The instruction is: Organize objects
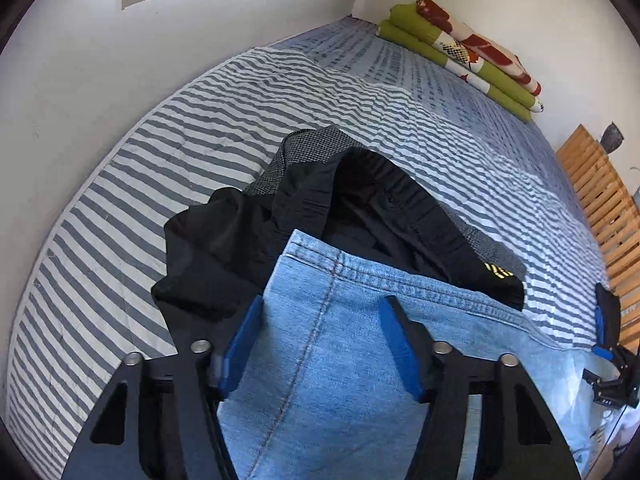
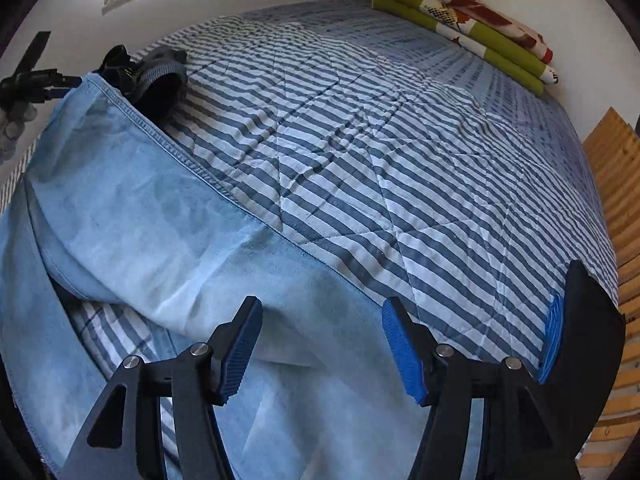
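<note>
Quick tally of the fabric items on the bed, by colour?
Light blue denim: 1, the jeans
Black: 1, the black garment
Grey check: 1, the grey garment under the black one
Green with red and white: 1, the folded blanket by the far wall
Total: 4, all lying on the striped bedcover.

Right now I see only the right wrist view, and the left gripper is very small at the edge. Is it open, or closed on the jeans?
Observer: The left gripper is open. The jeans lie between its fingers, not pinched.
Operator: What is the dark heap beyond the jeans?
Observer: A black garment with an elastic waistband, crumpled against the hem of the jeans.
Operator: Is there anything else with it?
Observer: Yes, grey checked fabric sticks out behind it, on the striped bedcover.
</note>
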